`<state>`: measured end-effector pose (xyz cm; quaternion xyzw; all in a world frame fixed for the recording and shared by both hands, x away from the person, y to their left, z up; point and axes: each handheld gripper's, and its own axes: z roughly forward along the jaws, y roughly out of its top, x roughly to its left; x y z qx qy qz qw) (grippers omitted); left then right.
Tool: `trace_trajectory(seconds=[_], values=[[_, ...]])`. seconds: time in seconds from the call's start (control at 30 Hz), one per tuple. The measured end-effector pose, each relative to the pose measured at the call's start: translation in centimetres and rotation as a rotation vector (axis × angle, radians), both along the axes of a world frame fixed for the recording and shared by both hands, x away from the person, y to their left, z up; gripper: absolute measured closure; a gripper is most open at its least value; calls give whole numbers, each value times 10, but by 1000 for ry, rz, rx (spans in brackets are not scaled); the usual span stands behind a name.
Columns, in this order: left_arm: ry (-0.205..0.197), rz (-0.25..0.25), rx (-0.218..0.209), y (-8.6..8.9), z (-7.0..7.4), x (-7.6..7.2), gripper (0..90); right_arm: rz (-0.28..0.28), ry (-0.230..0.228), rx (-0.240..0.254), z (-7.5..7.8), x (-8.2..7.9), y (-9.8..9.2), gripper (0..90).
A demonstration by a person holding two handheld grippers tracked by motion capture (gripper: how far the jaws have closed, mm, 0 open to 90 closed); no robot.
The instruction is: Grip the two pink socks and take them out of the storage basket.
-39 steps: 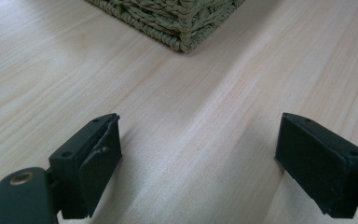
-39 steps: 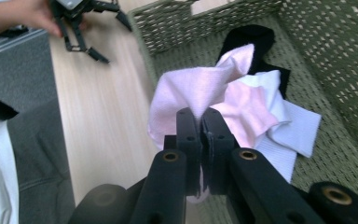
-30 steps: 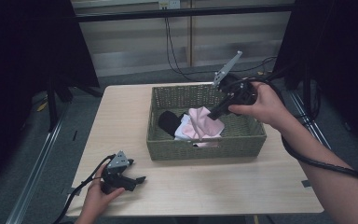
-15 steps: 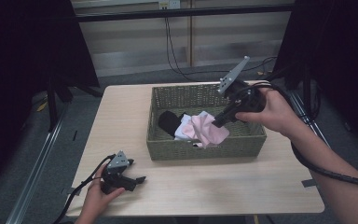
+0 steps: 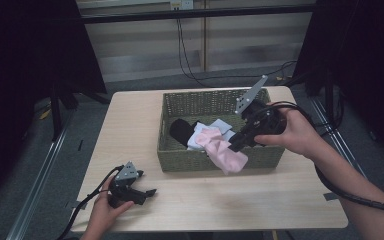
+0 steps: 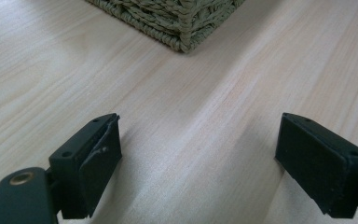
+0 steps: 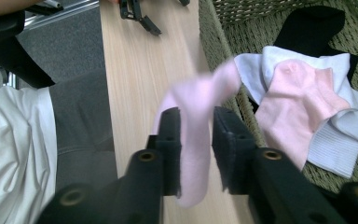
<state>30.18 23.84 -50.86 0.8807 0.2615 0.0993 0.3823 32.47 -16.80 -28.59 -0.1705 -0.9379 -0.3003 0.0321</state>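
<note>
The left claw (image 5: 147,191) is parked wide apart on the table (image 5: 130,125), while a pink sock (image 5: 225,152) hangs between the right claw (image 5: 235,145), just loosened, probably for dropping beside the basket (image 5: 180,105) beyond.

Left tongs (image 5: 147,191) rest low on the table (image 5: 130,130) near its front left corner, held by the left hand (image 5: 102,212), jaws spread wide with nothing between them. Right tongs (image 5: 234,146), gripped by the right hand (image 5: 292,132) with the forearm entering from the table's lower right, slant down toward its middle. Their jaws have just been opening, and a pink sock (image 7: 193,140) hangs between them.
</note>
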Motion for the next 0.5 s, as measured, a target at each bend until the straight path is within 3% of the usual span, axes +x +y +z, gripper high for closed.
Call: trace_trajectory(seconds=[0.37,0.5], values=[[1,0,-1,0,0,0,136,-28,2,-26,-12,10,-2,628],[1,1,-1,0,0,0,136,-70,2,-44,-18,21,-3,583]])
